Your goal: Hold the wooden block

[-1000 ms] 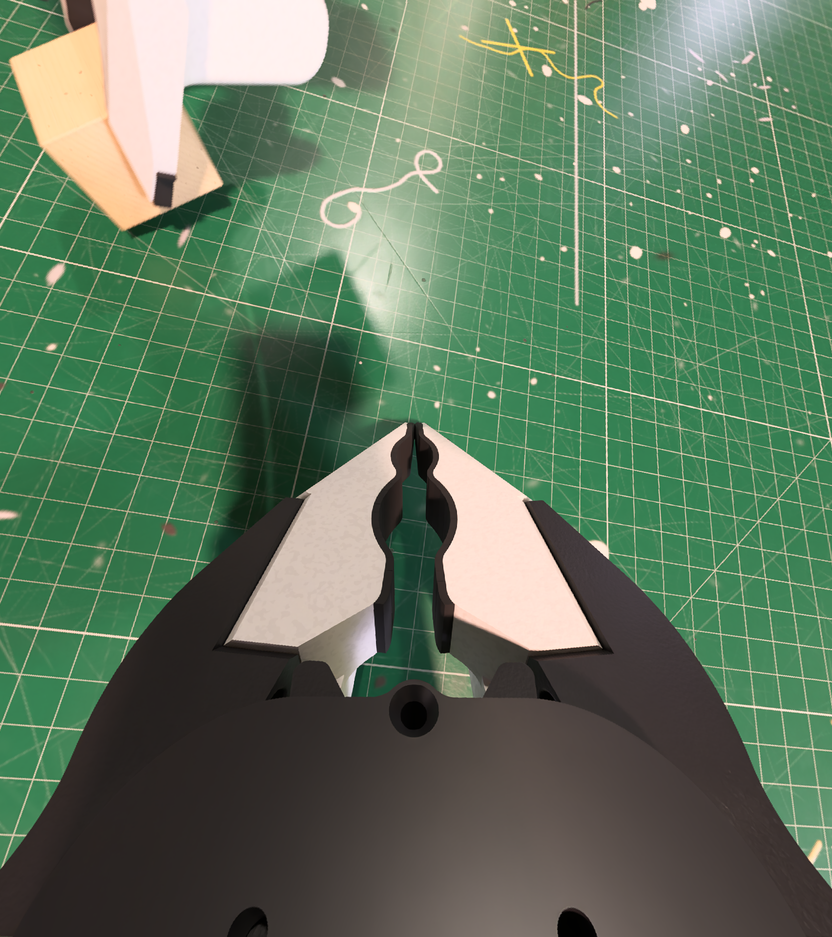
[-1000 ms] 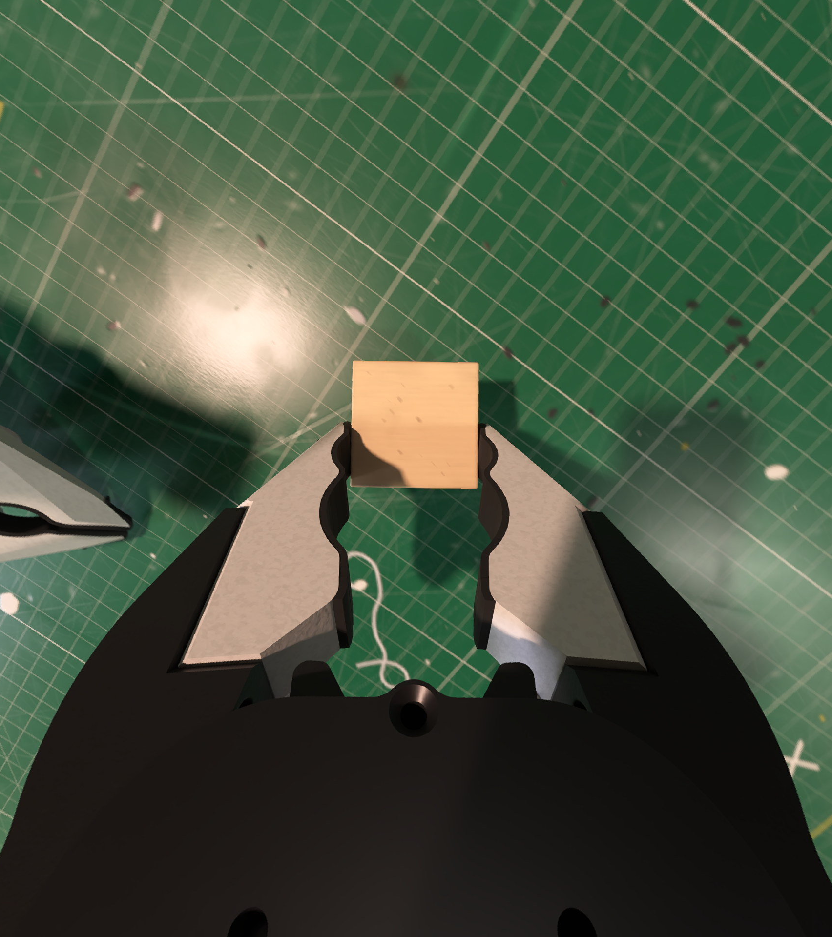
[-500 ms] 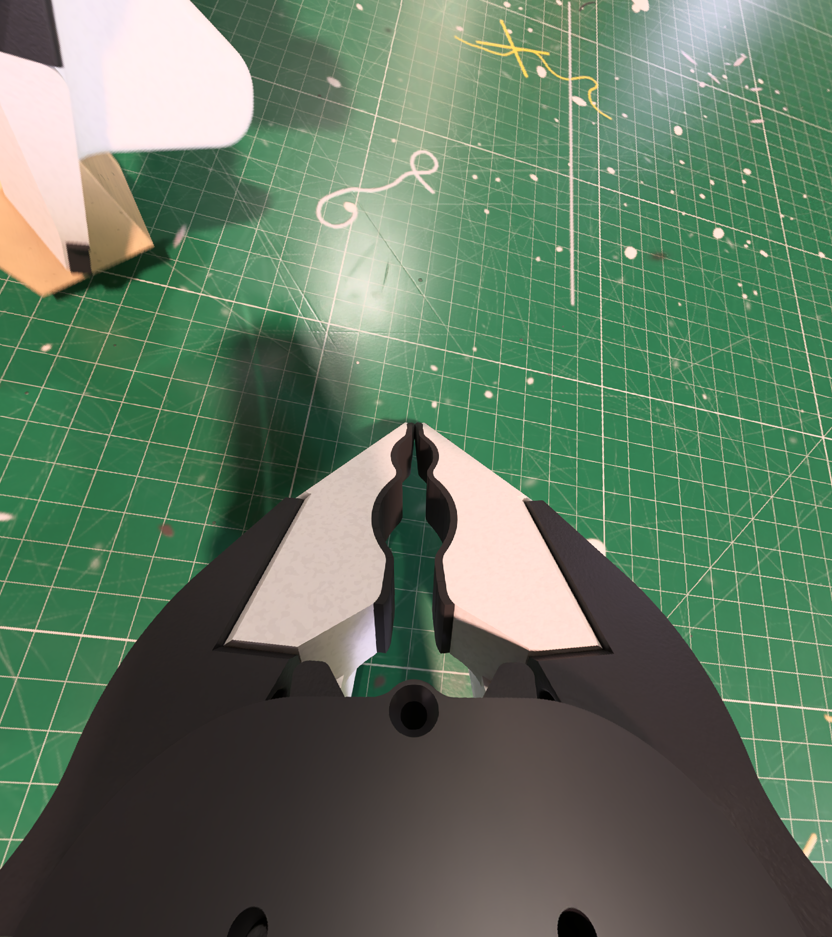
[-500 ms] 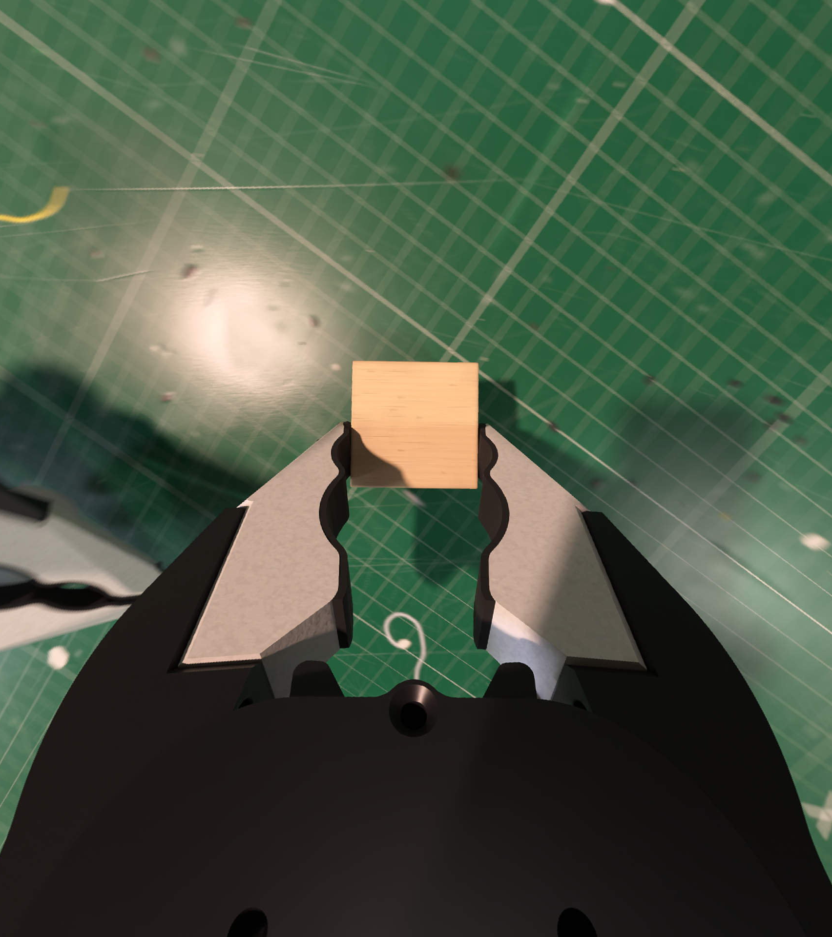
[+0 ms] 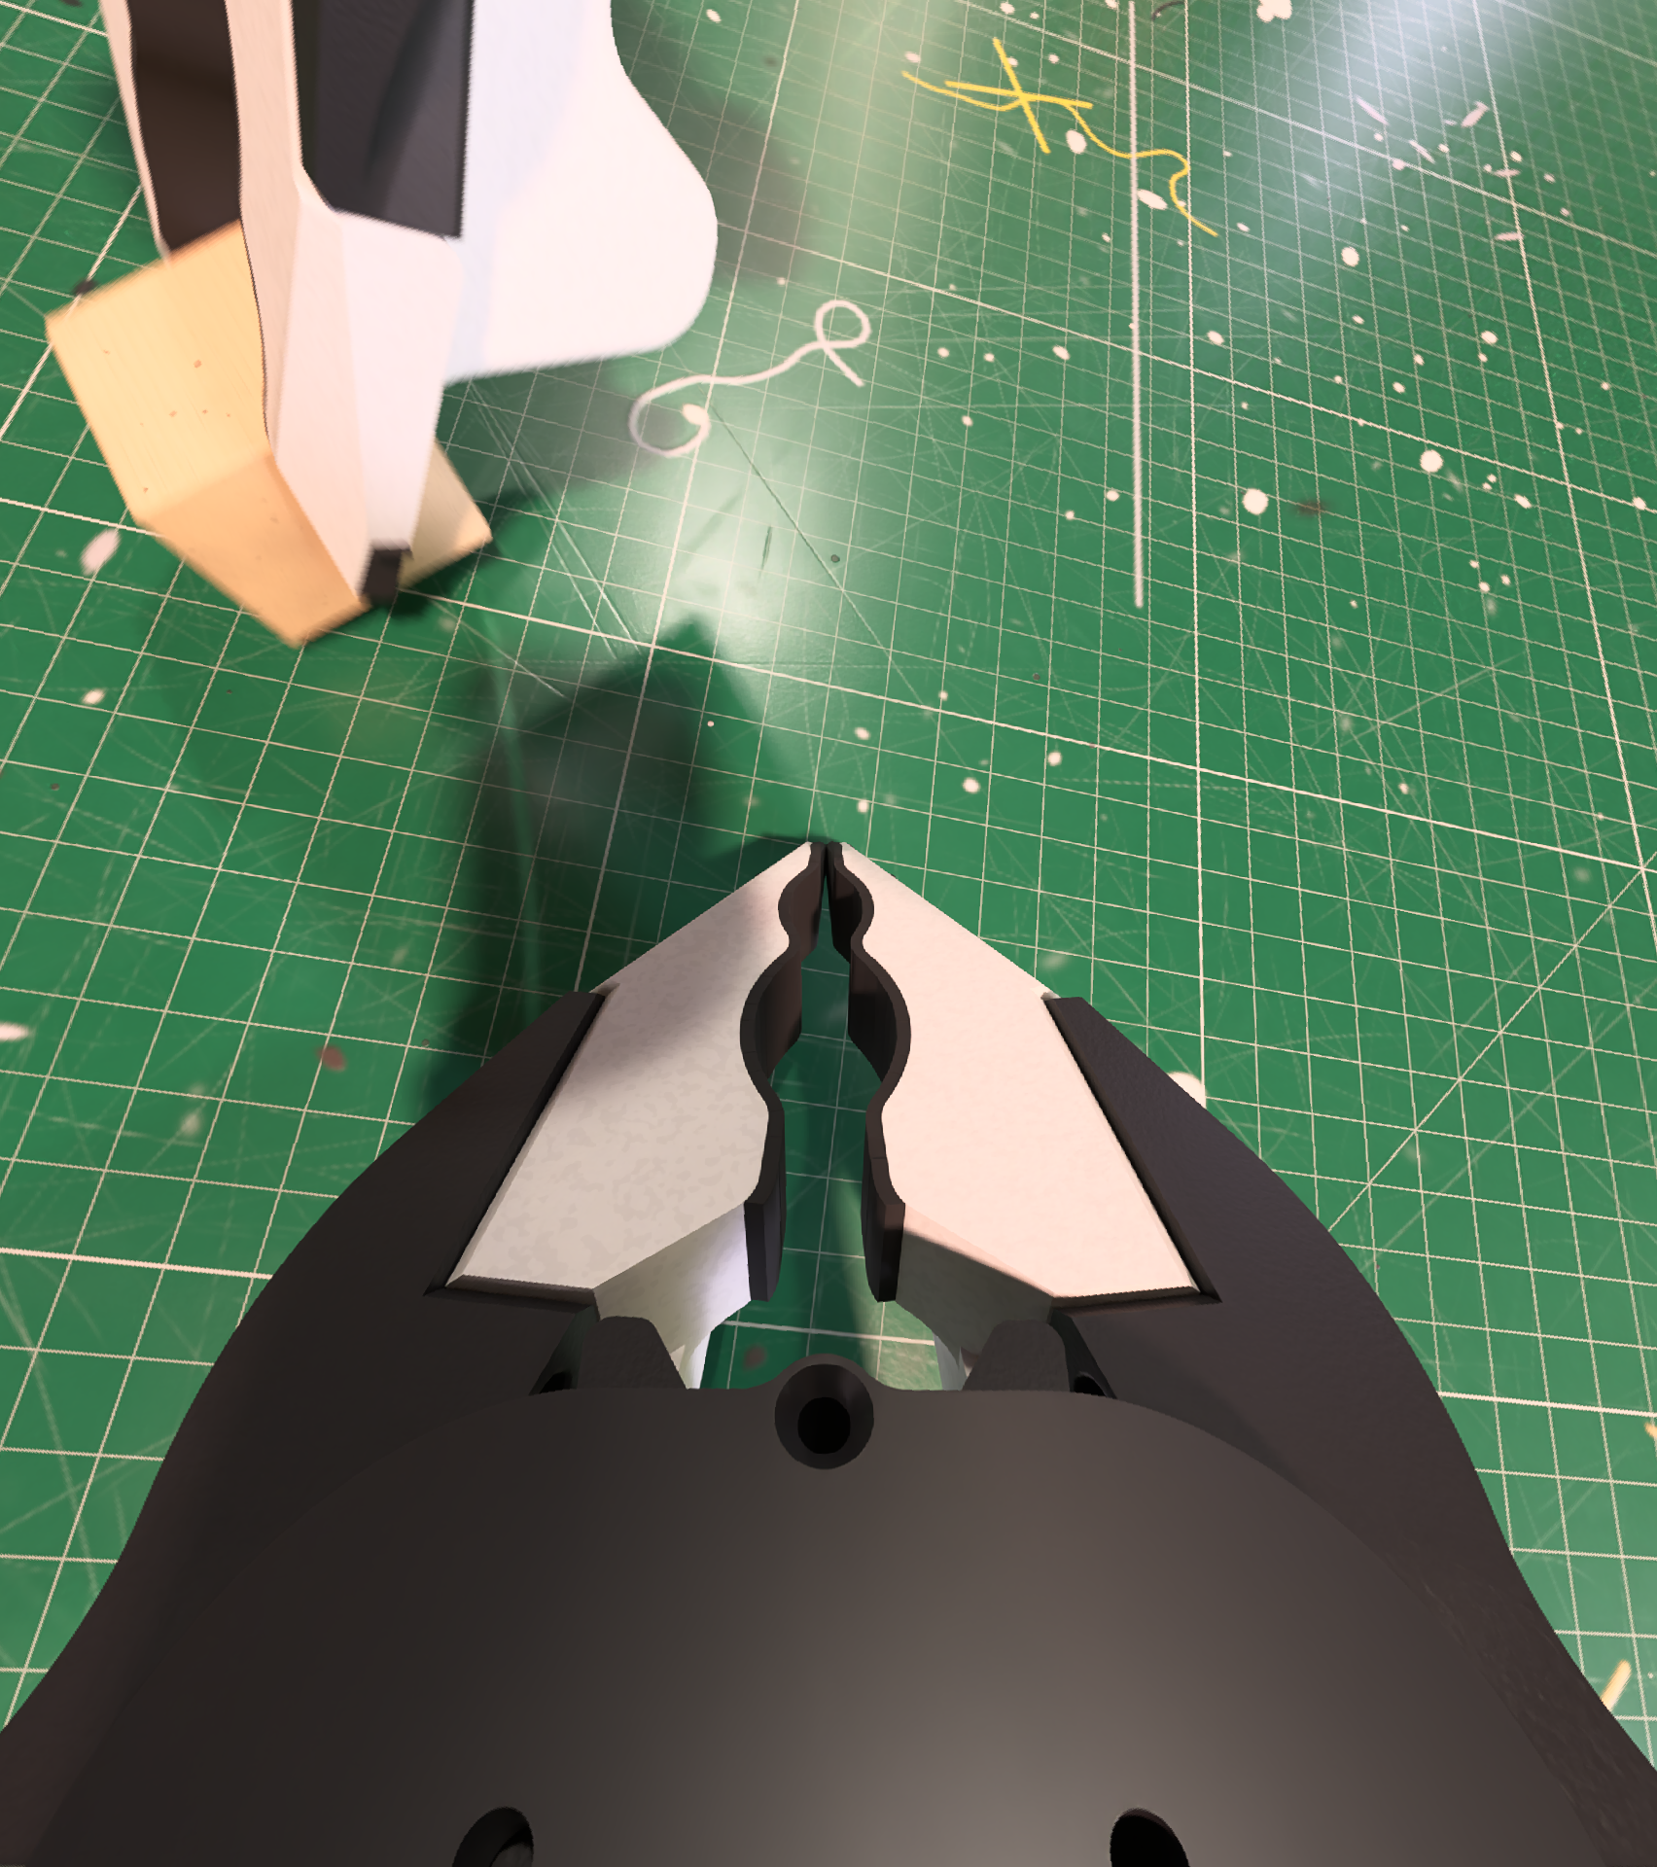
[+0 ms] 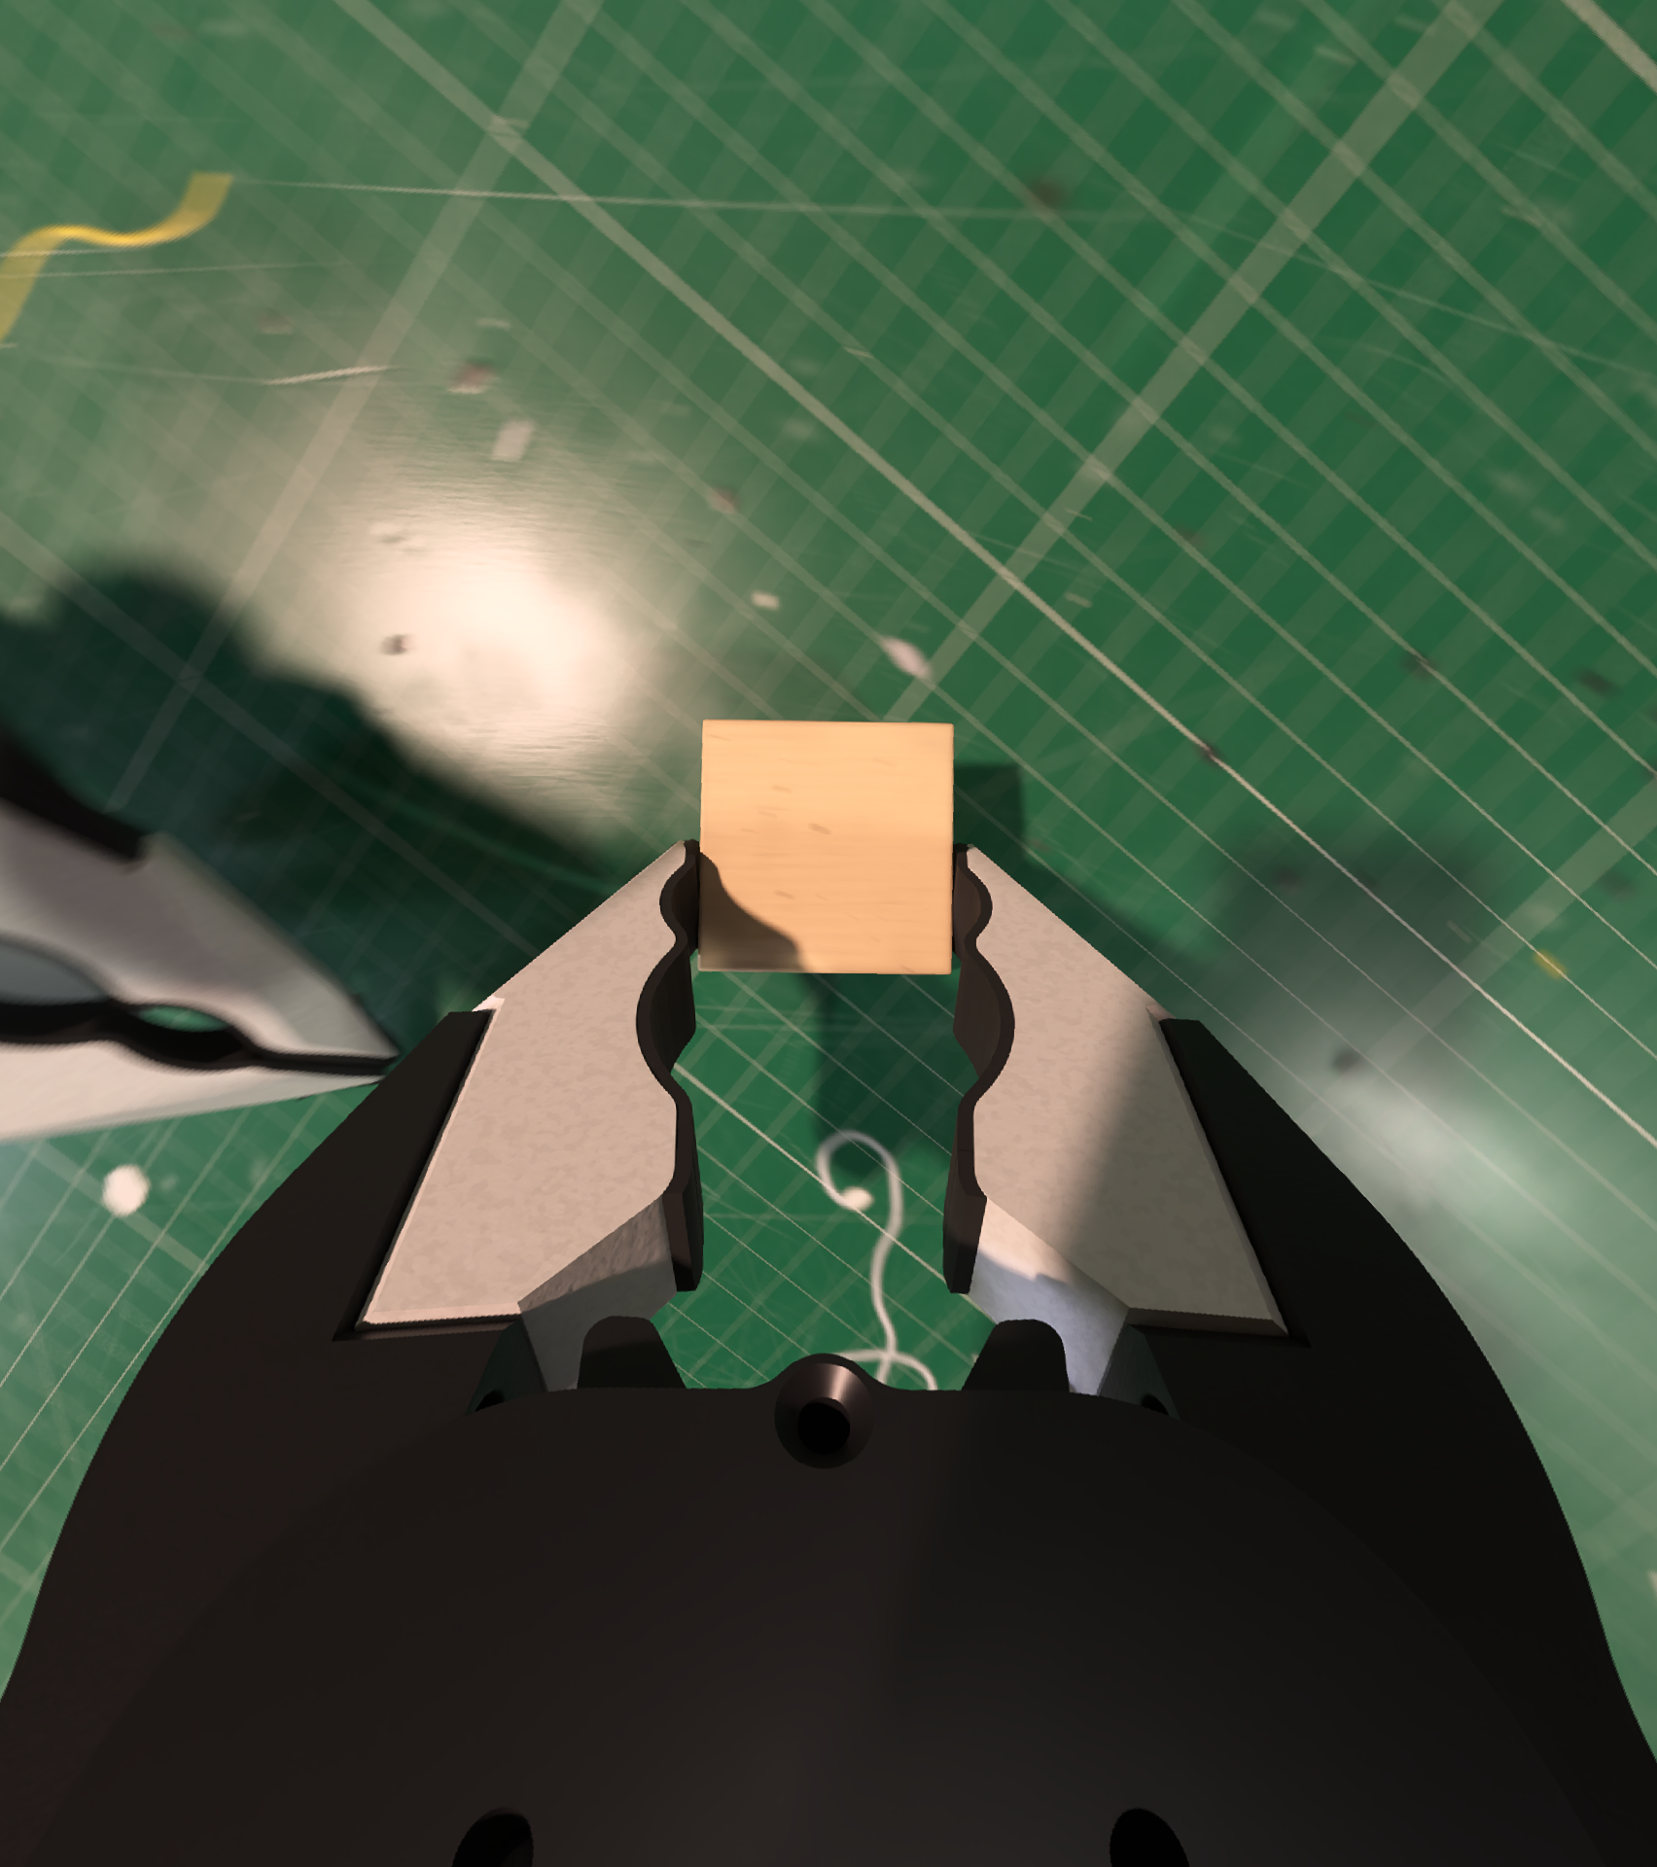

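Note:
The wooden block [image 6: 826, 847] is a pale tan cube held between my right gripper's [image 6: 824, 859] fingertips, above the green mat. In the left wrist view the same block [image 5: 188, 424] shows at the upper left, tilted, with the right gripper [image 5: 350, 485] clamped on it from above, its lower corner close to the mat. My left gripper [image 5: 824, 849] is shut with nothing in it, hovering over the mat to the right of and nearer than the block. It also shows at the left edge of the right wrist view [image 6: 97, 1020].
A green cutting mat [image 5: 1309, 808] with white grid lines, paint specks and scribbles covers the whole ground. A white curl mark [image 5: 754, 374] and a yellow scribble [image 5: 1057, 121] lie on it beyond the left gripper.
The right gripper has carried the block right and nearer in the left wrist view. In the right wrist view the mat has shifted and the left gripper looms larger. The left gripper stays shut.

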### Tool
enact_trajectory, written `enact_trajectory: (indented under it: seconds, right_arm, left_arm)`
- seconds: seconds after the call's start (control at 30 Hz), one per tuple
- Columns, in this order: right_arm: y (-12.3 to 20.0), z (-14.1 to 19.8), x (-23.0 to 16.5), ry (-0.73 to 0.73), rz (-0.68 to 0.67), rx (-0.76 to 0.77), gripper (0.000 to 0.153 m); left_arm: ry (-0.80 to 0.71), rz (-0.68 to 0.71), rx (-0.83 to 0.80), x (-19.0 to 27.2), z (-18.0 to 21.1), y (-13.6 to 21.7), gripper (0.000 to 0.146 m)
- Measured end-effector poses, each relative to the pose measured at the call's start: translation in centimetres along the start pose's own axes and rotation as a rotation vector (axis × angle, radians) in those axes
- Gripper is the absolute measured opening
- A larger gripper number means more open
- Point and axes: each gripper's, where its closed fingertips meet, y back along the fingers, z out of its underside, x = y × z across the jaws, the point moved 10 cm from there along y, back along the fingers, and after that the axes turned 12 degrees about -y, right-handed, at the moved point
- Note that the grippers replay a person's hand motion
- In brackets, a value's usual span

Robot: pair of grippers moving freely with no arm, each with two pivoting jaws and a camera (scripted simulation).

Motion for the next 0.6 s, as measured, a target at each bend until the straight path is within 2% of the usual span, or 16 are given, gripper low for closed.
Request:
enact_trajectory:
  seconds: [0.07, 0.1, 0.17, 0.2, 0.3, 0.33, 0.4, 0.43, 0.5, 0.53, 0.57, 0.6]
  right_arm:
    - [0.6, 0.0, 1.1, -0.099, 0.155, 0.003, 0.049]
    - [0.6, 0.2, 1.0, -0.118, 0.165, 0.004, 0.049]
    - [0.4, 0.8, -0.2, -0.052, -0.003, -0.007, 0.049]
    - [0.4, 1.1, -0.3, -0.016, 0.021, -0.001, 0.049]
    - [1.2, 1.0, 1.4, -0.095, 0.317, 0.004, 0.049]
    - [1.1, 1.0, 0.8, -0.067, 0.296, 0.000, 0.049]
    - [0.8, 1.5, -0.3, -0.019, 0.097, -0.027, 0.049]
    - [1.0, 1.6, 0.2, -0.044, 0.122, -0.029, 0.049]
    - [1.5, 2.0, 1.4, -0.104, 0.303, -0.013, 0.049]
    - [1.5, 2.4, 1.2, -0.118, 0.237, -0.009, 0.049]
    - [1.4, 2.8, 1.0, -0.120, 0.070, -0.021, 0.049]
    - [1.4, 3.2, 1.3, -0.121, -0.005, -0.012, 0.049]
  left_arm:
    - [0.003, 0.003, 0.001, 0.0, 0.0, 0.0, 0.000]
    - [0.000, 0.001, 0.001, 0.0, 0.0, 0.0, 0.000]
    - [-0.005, -0.004, -0.001, 0.1, 0.0, 0.0, 0.000]
    - [-0.004, -0.004, -0.001, 0.0, 0.0, 0.0, 0.000]
    - [0.001, -0.001, 0.001, 0.0, 0.0, 0.0, 0.000]
    - [-0.003, -0.004, 0.000, 0.0, 0.0, 0.0, 0.000]
    - [-0.006, -0.007, -0.001, 0.1, 0.0, 0.0, 0.000]
    - [-0.002, -0.004, 0.000, 0.0, 0.0, 0.0, 0.000]
    - [-0.002, -0.004, 0.000, 0.0, 0.0, 0.0, 0.000]
    - [-0.006, -0.007, -0.001, 0.1, 0.0, 0.0, 0.000]
    - [-0.008, -0.008, -0.001, 0.1, 0.0, 0.0, 0.000]
    - [-0.007, -0.007, -0.001, 0.1, 0.0, 0.0, 0.000]
